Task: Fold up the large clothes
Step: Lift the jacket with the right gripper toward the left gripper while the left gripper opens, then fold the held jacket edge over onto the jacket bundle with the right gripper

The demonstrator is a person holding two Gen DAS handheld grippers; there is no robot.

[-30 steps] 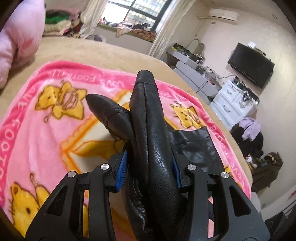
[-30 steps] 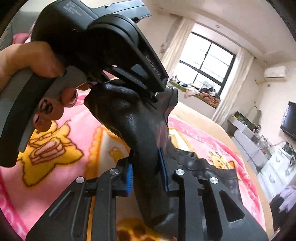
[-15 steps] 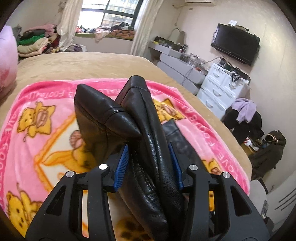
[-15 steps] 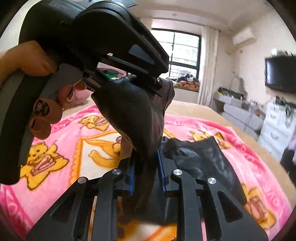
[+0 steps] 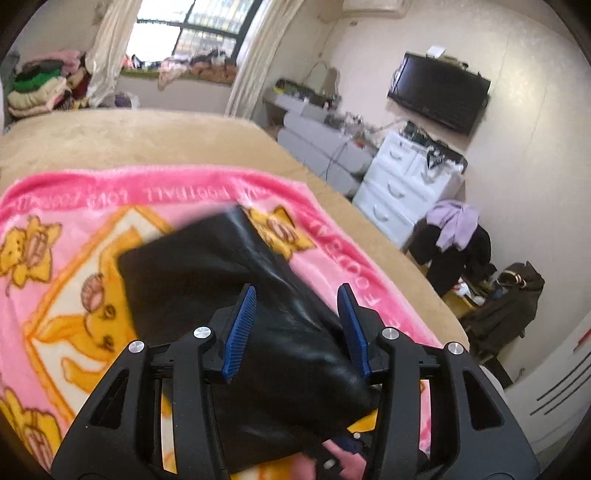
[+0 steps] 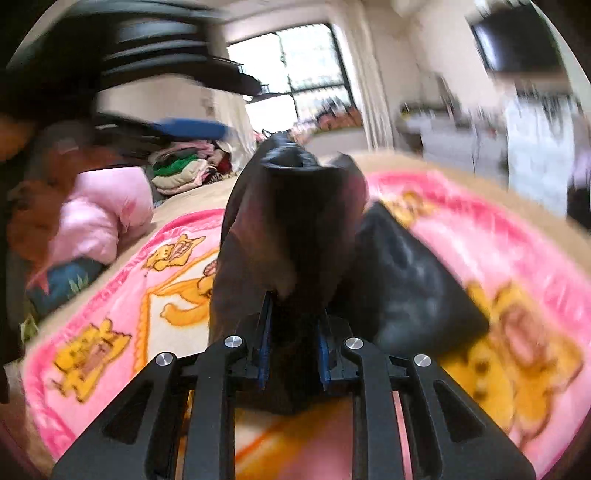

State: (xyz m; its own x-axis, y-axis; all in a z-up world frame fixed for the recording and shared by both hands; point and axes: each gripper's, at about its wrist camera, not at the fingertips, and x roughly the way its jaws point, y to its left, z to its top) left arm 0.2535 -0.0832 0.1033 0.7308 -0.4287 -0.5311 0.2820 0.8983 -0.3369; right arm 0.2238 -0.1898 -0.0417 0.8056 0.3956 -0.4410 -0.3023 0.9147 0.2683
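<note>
- Black leather garment (image 5: 207, 280) is lying partly on the pink cartoon blanket (image 5: 66, 229), which is covering the tan bed (image 5: 147, 140).
- Left claw (image 5: 297, 325) is opening its jaws; a glossy fold of the garment is sitting between the blue pads (image 5: 240, 328), and a gap is showing at the right-hand pad, so the pads are not pressing on the leather.
- Beyond that fold, the rest of the garment is spreading flat over the blanket toward its far lettered border.
- Right claw (image 6: 293, 343) is standing narrow, its pads (image 6: 265, 339) pinching a bunched part of the garment (image 6: 291, 229), which is rising upright in a dark hump in front of the camera.
- Another part of the garment is draping down to the right of that hump and lying on the blanket (image 6: 480, 229).
- Blurred in the upper left of the right wrist view, the left claw's black frame and one blue pad are showing, with a person's hand (image 6: 22, 206) behind them; much of this view is smeared.
- Pink pillow (image 6: 103, 210) is resting at the left edge of the bed.
- White dresser (image 5: 402, 184) is standing beyond the bed's right side, under a wall television (image 5: 439, 92).
- Folded clothes (image 5: 40, 88) are sitting stacked near the window (image 5: 192, 33).
</note>
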